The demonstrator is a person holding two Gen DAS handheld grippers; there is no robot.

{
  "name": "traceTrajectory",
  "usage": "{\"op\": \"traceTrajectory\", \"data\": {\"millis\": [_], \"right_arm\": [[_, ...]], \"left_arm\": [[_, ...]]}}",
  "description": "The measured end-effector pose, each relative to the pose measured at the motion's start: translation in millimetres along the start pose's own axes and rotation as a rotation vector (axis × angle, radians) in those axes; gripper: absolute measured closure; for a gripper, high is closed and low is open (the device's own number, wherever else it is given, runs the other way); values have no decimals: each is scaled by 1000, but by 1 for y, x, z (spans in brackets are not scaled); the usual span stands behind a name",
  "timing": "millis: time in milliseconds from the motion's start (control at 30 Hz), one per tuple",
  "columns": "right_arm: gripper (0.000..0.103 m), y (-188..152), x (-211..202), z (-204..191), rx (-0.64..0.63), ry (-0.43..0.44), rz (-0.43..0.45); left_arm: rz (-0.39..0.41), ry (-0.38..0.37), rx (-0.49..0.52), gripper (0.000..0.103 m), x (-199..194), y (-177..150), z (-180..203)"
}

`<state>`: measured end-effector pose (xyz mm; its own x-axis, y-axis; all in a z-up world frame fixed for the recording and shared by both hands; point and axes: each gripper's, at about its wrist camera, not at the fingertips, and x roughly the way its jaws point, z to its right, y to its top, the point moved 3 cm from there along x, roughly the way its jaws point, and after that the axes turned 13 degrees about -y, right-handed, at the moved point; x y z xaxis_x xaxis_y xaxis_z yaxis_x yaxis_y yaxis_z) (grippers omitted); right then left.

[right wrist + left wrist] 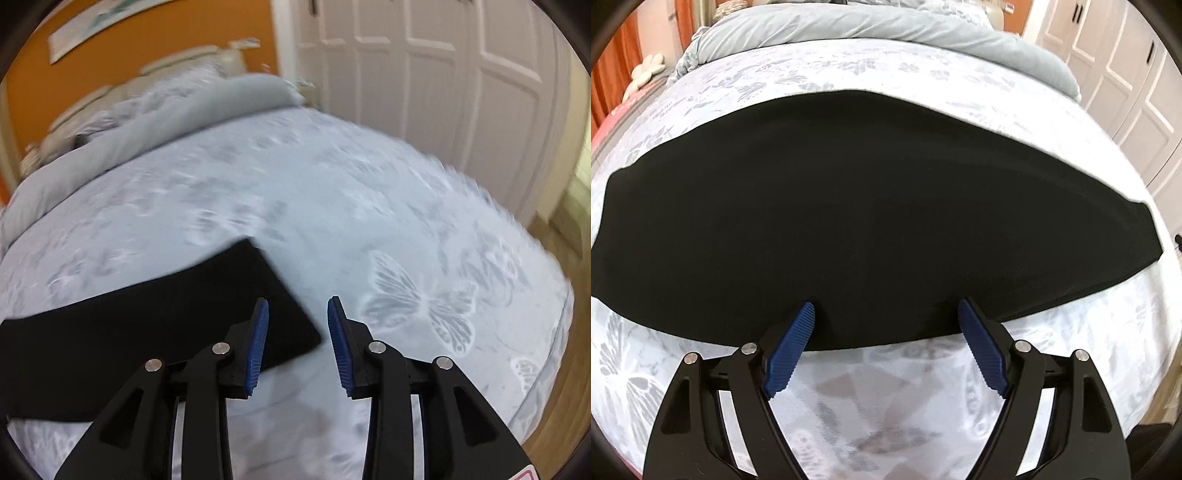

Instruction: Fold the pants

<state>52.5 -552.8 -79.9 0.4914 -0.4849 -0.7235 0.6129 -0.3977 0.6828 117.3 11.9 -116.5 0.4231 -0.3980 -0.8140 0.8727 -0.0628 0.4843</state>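
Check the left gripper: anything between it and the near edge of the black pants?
Nothing visible. The left gripper hangs open right over the near edge of the pants, which lie flat on the butterfly-print bedsheet, with only bare sheet around.

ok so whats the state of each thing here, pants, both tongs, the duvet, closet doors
pants: lying flat on the bed sheet, in a long band
left tongs: open, tips over the pants' near edge
right tongs: open, nothing between them
duvet: bunched up at the far end
closet doors: closed
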Motion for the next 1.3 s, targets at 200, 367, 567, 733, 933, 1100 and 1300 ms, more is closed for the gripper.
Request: {"op": "traceTrajectory", "data": {"millis": [200, 367, 567, 733, 933, 1100, 1300], "right_arm": [[50, -7, -50, -57, -143, -76, 57], [50, -16, -63, -86, -196, -97, 73], [50, -18, -81, -101, -195, -99, 107], [50, -17, -84, -106, -192, -90, 109], [50, -17, -85, -109, -196, -97, 109], [50, -18, -82, -108, -194, -102, 97], [48, -19, -77, -107, -199, -105, 87]], "left_arm": [[31, -13, 26, 25, -2, 2, 8], [34, 3, 62, 25, -1, 1, 16], [47, 10, 73, 25, -5, 1, 17], [54, 10, 62, 25, -5, 4, 13], [57, 14, 64, 25, -7, -1, 12], [55, 15, 63, 25, -7, -1, 15], [59, 20, 65, 25, -7, -1, 19]]}}
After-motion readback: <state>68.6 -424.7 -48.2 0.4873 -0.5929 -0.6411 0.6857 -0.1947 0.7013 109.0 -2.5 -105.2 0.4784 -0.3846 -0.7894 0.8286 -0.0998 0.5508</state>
